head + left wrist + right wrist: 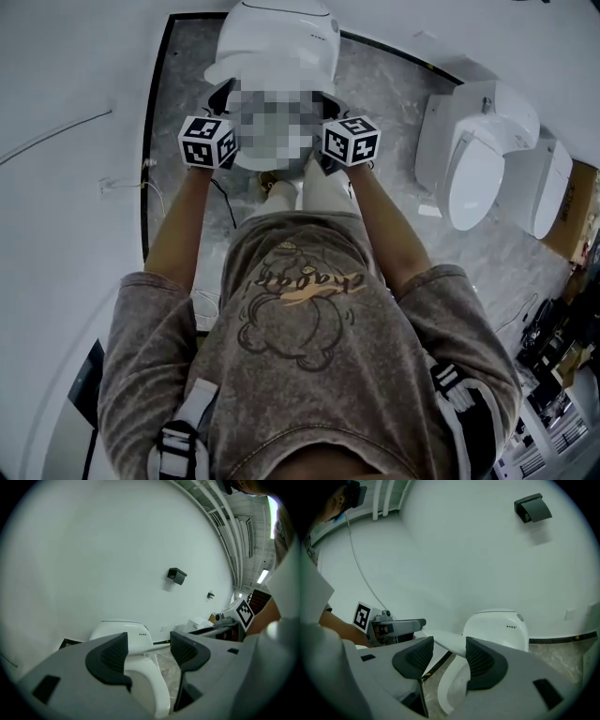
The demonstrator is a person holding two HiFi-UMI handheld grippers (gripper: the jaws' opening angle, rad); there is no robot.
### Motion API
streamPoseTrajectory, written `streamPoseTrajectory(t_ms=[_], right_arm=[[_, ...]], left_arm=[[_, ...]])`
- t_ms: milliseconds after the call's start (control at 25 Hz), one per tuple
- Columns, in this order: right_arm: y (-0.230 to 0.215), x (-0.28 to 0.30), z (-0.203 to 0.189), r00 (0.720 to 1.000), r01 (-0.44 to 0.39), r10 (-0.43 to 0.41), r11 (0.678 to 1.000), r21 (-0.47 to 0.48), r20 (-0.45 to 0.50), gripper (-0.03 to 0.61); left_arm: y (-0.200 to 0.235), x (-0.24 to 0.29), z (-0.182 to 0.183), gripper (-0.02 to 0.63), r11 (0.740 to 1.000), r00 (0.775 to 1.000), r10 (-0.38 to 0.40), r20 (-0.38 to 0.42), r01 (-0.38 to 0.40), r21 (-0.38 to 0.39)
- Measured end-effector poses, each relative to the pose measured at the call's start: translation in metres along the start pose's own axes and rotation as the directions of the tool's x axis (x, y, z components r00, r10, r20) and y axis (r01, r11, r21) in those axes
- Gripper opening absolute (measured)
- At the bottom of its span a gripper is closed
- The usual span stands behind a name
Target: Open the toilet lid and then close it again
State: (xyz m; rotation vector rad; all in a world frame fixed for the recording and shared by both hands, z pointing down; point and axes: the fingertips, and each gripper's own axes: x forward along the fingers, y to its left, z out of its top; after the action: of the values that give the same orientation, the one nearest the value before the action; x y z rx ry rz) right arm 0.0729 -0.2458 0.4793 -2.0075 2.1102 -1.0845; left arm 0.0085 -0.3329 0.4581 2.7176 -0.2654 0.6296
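Note:
The white toilet [274,42] stands against the wall in front of me; a blur patch covers its seat in the head view. Its lid [443,642] is partly raised, a thin white slab lying roughly level above the bowl [454,686]. My left gripper [149,651] is open, and the lid's thin edge [140,648] runs across the gap between its jaws. My right gripper [450,656] is open too, with the lid's other side reaching between its jaws. In the head view both grippers, left [211,131] and right [347,136], flank the toilet.
Two more white toilets [478,155] stand to the right on the marble floor [394,84]. A small black box [533,508] hangs on the wall above the toilet. A thin cable [361,573] runs along the wall at left. Shelves with clutter [562,356] sit at far right.

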Motion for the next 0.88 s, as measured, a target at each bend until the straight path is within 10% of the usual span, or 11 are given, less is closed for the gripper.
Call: streamPoseTrajectory(t_ms=[880], right_arm=[[0.005, 0.022, -0.208, 0.93, -0.081, 0.071, 0.997, -0.012, -0.36, 0.184]], left_arm=[[0.006, -0.033, -0.227, 0.256, 0.969, 0.95, 0.19, -0.248, -0.222, -0.108]])
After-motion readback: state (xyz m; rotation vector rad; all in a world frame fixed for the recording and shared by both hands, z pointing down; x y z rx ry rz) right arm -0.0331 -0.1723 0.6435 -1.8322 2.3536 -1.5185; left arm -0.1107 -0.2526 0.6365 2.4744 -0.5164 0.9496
